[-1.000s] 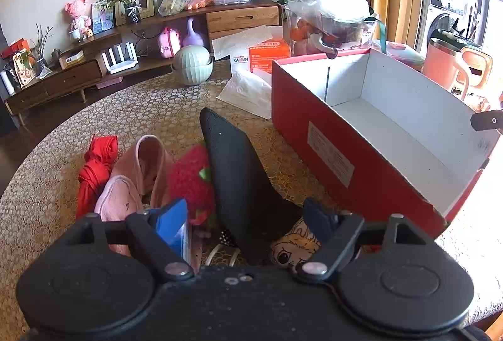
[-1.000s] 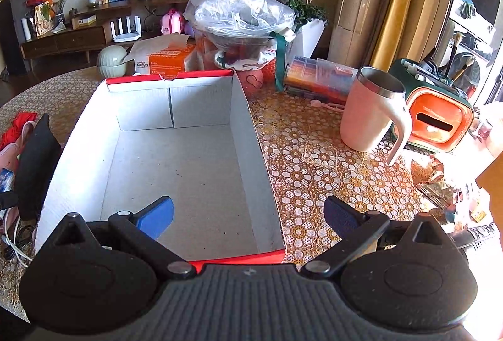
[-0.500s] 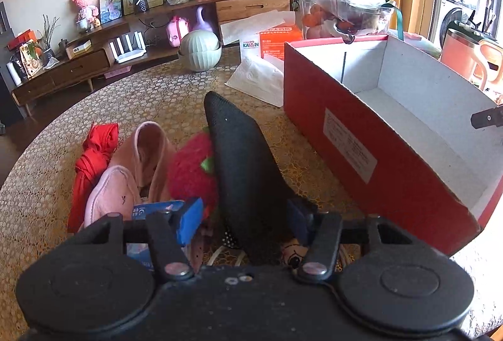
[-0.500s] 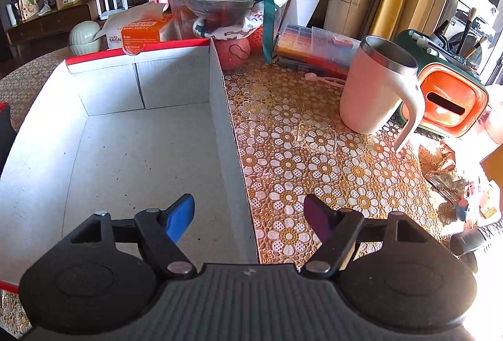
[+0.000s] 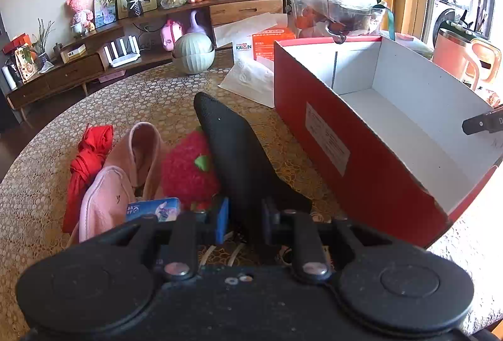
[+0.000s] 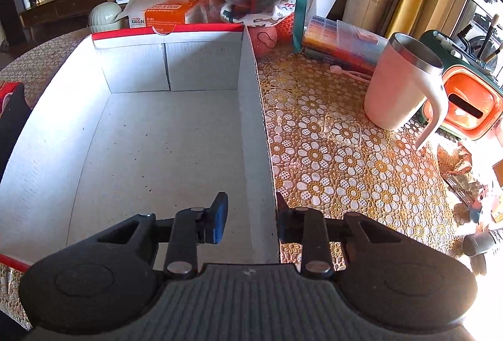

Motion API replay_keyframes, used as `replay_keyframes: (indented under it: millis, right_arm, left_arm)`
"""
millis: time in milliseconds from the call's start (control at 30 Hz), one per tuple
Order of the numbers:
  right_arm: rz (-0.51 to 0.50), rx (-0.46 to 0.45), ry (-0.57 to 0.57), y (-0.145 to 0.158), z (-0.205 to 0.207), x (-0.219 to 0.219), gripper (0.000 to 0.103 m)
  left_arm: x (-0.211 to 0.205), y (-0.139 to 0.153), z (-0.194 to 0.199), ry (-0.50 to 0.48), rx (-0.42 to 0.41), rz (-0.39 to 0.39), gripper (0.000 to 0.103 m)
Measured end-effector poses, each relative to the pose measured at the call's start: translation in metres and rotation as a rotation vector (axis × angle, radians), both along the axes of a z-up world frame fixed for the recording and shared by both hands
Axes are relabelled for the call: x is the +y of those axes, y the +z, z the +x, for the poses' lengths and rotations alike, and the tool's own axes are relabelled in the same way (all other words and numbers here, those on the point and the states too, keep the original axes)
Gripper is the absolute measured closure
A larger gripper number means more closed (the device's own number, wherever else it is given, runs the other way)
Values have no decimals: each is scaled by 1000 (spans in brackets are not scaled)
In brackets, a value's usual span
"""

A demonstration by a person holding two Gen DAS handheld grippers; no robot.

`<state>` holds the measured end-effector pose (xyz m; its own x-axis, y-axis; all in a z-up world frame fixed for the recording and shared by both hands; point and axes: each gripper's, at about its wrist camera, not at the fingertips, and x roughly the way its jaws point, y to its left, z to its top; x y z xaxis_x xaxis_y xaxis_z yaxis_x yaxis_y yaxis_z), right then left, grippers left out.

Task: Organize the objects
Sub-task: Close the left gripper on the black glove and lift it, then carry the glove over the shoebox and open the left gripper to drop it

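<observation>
the left gripper (image 5: 243, 216) has just been closing and now clamps the black pouch's (image 5: 234, 149) near end, which its body hides. the pouch slants up and away, long axis toward the table's (image 5: 151, 95) far edge. the right gripper (image 6: 250, 216) has just been closing astride the box's (image 6: 254, 108) right wall; contact unclear.

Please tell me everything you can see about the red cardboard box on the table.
The open red cardboard box has red outer walls, a plain white-grey inside and a white label on its long side. No lid is seen, and it looks empty apart from tiny dark specks. It stands upright on the patterned tablecloth, right of the pile with the black fabric piece. The right gripper straddles its right wall: the outer finger touches it, while the blue pad inside stands slightly off.
</observation>
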<state>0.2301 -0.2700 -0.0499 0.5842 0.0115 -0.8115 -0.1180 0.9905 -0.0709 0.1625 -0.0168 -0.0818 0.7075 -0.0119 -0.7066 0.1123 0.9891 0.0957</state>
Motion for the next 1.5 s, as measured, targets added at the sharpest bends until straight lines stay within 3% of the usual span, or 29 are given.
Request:
replay_keyframes:
  millis: [100,200,733,1100,1300,1500]
  right_arm:
    - [-10,-2,-8,1,-3,2,93]
    - [-25,-7,-6,1,-8,5,97]
    - [-94,-32,54,-1,-47,13,98]
    - [-94,-36,52,-1,-57,11,97]
    - [-88,-36,51,-1,-57,10,97]
    - [-72,-28,49,-1,-56,8,97]
  left_arm:
    - [2,1,-1,-7,2,-11,99]
    - [5,3,-3,-10,-1,-33,101]
    - [17,32,-31,-33,-24,-95,102]
    - [23,90,-30,-84,-104,-144,102]
    - [1,115,-24,-149,-146,-158,102]
    - [-38,122,-13,-245,-148,-173,102]
